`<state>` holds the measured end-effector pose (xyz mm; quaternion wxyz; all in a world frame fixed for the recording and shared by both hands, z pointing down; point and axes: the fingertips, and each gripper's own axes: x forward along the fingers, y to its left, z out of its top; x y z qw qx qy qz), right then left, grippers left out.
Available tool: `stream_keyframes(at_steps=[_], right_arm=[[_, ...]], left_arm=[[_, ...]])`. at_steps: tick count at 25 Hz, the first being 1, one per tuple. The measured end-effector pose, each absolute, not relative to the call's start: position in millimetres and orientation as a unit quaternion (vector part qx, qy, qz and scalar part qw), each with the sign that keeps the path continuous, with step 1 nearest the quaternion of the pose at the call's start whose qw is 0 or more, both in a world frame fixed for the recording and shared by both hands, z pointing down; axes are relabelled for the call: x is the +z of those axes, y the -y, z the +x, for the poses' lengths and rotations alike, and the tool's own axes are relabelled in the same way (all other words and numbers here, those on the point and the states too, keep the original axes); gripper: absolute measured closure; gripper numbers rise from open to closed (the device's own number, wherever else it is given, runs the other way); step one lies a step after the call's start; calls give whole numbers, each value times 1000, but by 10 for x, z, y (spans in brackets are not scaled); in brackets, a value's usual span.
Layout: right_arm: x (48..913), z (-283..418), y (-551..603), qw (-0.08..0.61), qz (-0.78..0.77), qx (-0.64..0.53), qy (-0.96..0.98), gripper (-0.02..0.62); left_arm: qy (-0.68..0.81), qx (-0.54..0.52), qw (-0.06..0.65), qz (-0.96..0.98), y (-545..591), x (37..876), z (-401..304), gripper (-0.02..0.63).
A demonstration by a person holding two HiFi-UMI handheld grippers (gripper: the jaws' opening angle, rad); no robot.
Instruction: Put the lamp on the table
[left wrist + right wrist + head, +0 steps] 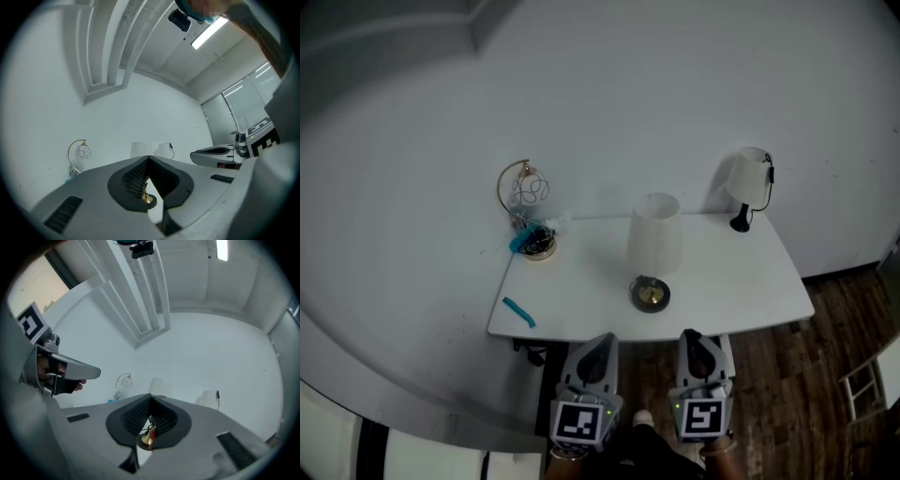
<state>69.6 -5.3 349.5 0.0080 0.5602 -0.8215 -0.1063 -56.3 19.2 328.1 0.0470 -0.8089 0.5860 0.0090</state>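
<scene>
White table (741,272) against a pale wall (628,94) holds everything. Jaws of the left gripper (601,341) are pressed together on nothing; those of the right gripper (692,336) meet at the tips too, empty. Both hang just off the table's front edge, touching nothing. Just beyond them the lamp (654,239) stands upright near that edge, white shade over a brass foot, clear of either gripper. I judge the placing done, with at most a retreat left. Further back a wire lamp (525,192) stands at the left corner and a small lamp (750,178) at the right; a teal strip (518,311) lies front left. Dark wood floor (811,366) shows at the right
</scene>
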Motion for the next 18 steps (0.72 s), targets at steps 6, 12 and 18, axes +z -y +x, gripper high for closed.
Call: stream_keyframes(at_steps=[6,12,18], right_arm=[[3423,681,-173,5,556,-118,823,598],[3362,684,-351,-2,554,-129,823,598],[3320,653,-414,-7,551,-133,824,598]], left_arm=[[-589,13,42,-807,-379,3287,-609,606],[-587,18,47,-808,-540,3268,-593,606],[-581,12,56,-812,-623,3248,-579,606]])
